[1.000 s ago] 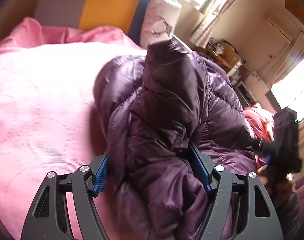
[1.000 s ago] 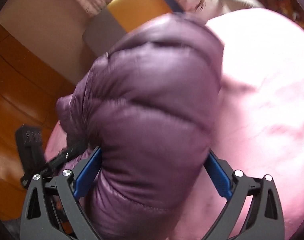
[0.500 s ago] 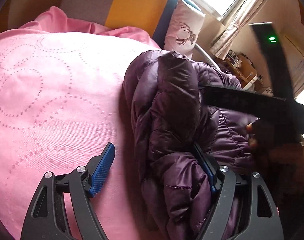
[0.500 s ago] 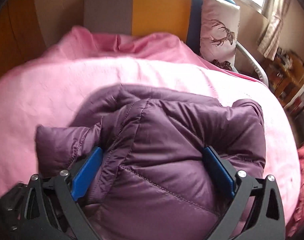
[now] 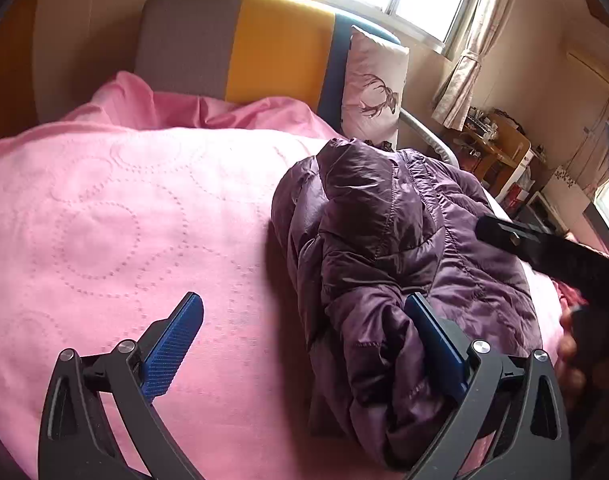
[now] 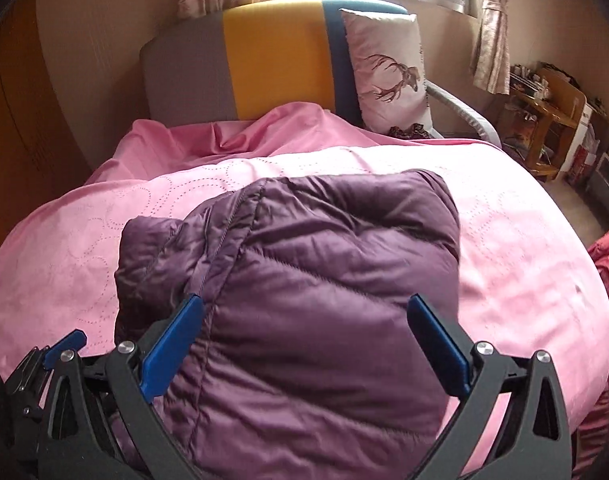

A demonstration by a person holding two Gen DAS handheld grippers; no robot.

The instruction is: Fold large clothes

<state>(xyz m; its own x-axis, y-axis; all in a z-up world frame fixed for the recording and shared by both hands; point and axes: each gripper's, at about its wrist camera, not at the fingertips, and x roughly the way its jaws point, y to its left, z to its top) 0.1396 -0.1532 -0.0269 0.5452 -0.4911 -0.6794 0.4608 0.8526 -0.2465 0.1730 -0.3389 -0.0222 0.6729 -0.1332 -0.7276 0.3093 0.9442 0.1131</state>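
Now the purple quilted down jacket [image 6: 304, 288] is lying folded on the pink stitched bed cover [image 5: 104, 216], directly ahead of both tongs. Its long axis is running away from them, toward the grey, yellow and blue headboard [image 6: 264, 64]. The left tongs [image 5: 304, 356] are opening wide; a fold of the jacket's edge is sitting against the right pad only, not pinched. The right tongs [image 6: 304, 344] are standing apart above the jacket's middle, and I cannot tell whether the pads are touching it. The right one seems nearer to the bulk. The white deer pillow [image 6: 384, 72] is leaning well beyond, so nothing is blocking the way.
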